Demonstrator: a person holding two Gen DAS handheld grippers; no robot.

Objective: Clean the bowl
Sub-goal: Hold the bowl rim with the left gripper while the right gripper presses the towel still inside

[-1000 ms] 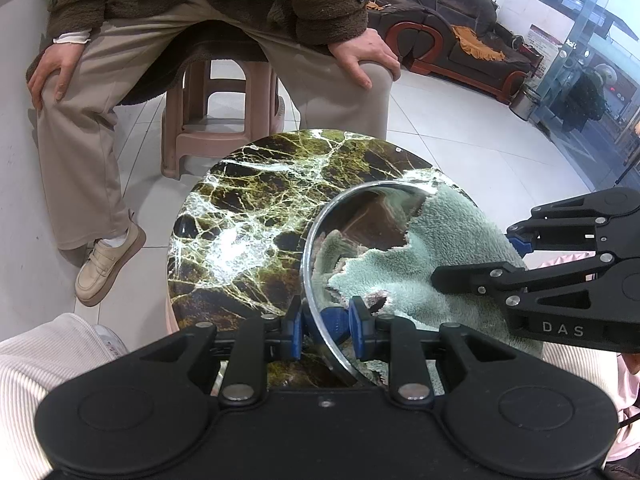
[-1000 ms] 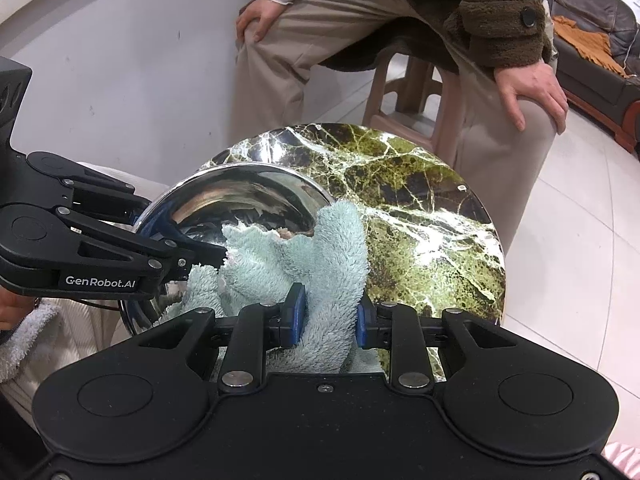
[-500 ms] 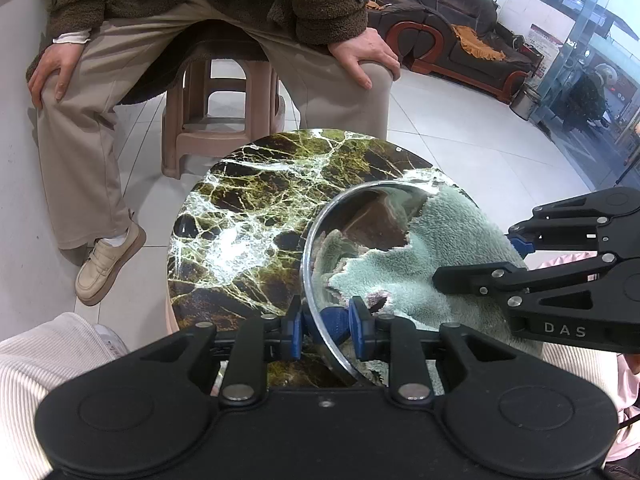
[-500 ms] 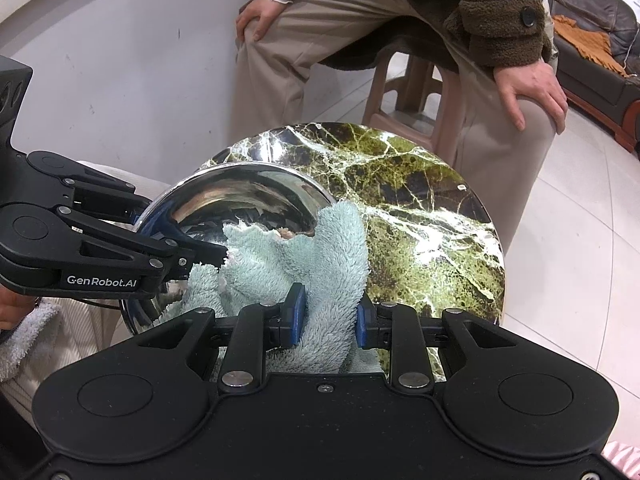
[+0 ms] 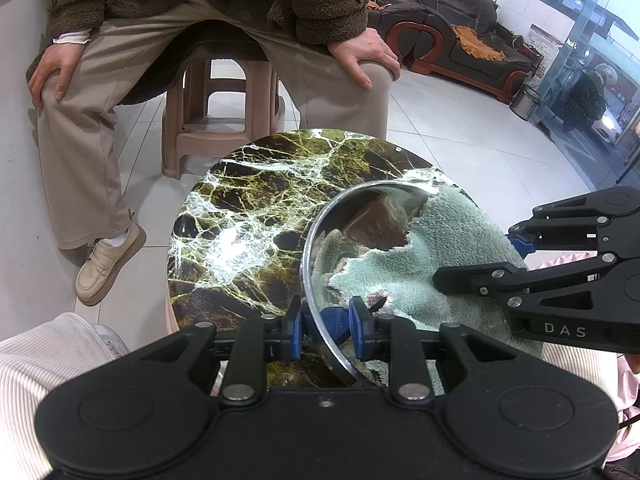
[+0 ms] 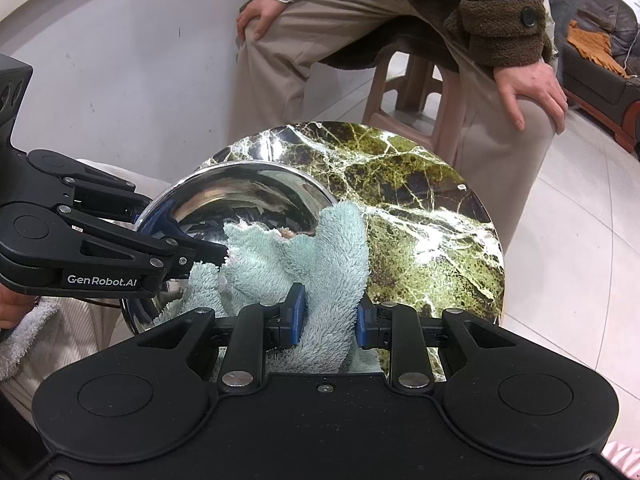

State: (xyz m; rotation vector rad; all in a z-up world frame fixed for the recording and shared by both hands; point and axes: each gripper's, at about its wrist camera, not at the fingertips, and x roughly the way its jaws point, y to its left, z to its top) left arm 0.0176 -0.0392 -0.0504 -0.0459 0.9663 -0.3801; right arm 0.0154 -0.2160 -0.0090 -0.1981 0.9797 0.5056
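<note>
Steel bowl [image 5: 362, 220] sits tilted at about four o'clock on the round green-marble table [image 5: 256, 208], its shiny inside half filled by a pale green cloth [image 5: 448, 248]. From the left wrist view, the left gripper [image 5: 325, 326] points steeply down and pinches the bowl's near rim at six o'clock, one blue pad inside the rim, one outside. From the right wrist view, the right gripper [image 6: 330, 314] also angles steeply down, its pads clamped on a thick fold of the cloth draped over the bowl's edge at five o'clock. At twelve o'clock beyond the table a seated person [image 6: 400, 32] rests a hand on each knee.
</note>
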